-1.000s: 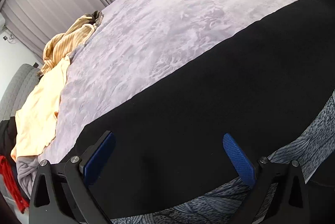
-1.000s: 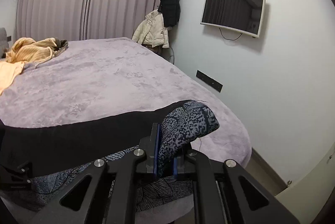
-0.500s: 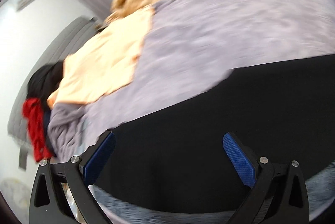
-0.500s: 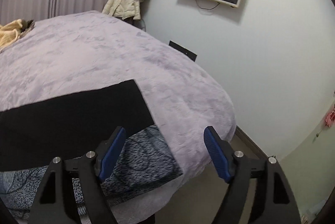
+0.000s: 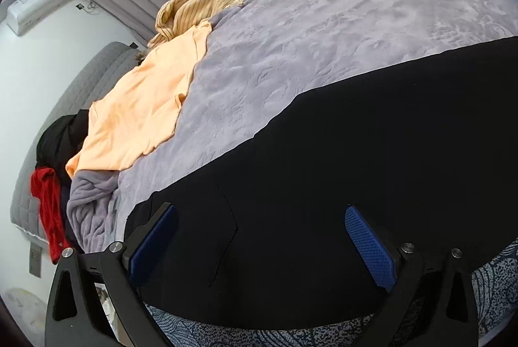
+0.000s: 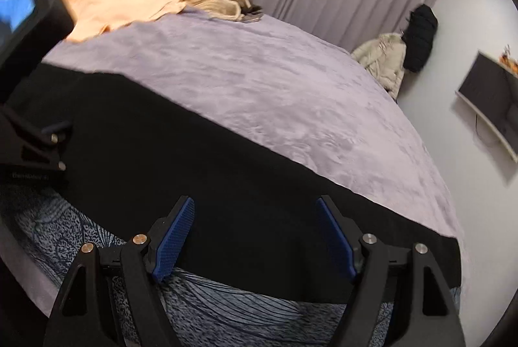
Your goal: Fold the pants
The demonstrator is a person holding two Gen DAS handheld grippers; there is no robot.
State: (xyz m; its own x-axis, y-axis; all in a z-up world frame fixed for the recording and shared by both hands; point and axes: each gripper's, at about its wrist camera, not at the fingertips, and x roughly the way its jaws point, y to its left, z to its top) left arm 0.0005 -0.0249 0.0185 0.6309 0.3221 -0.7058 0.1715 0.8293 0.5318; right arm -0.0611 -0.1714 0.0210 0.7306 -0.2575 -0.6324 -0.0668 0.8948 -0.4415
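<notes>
Black pants lie flat in a long band across the near side of the lilac bed. They rest on a blue-grey patterned cloth that shows along the near edge. My left gripper hovers open over the end of the pants with the pocket seam, nothing between its blue pads. My right gripper stands open above the pants near their near edge, also with nothing in it. The left gripper shows at the left edge of the right wrist view.
A peach shirt and a striped yellow garment lie at the far side of the bed, with red and black clothes heaped by the grey headboard. Jackets hang on the wall beside a screen. Curtains run behind.
My right gripper was shut on the rolled patterned cloth; it has let go, opened and swung left over the pants. My left gripper slid along the pants toward their pocket end.
</notes>
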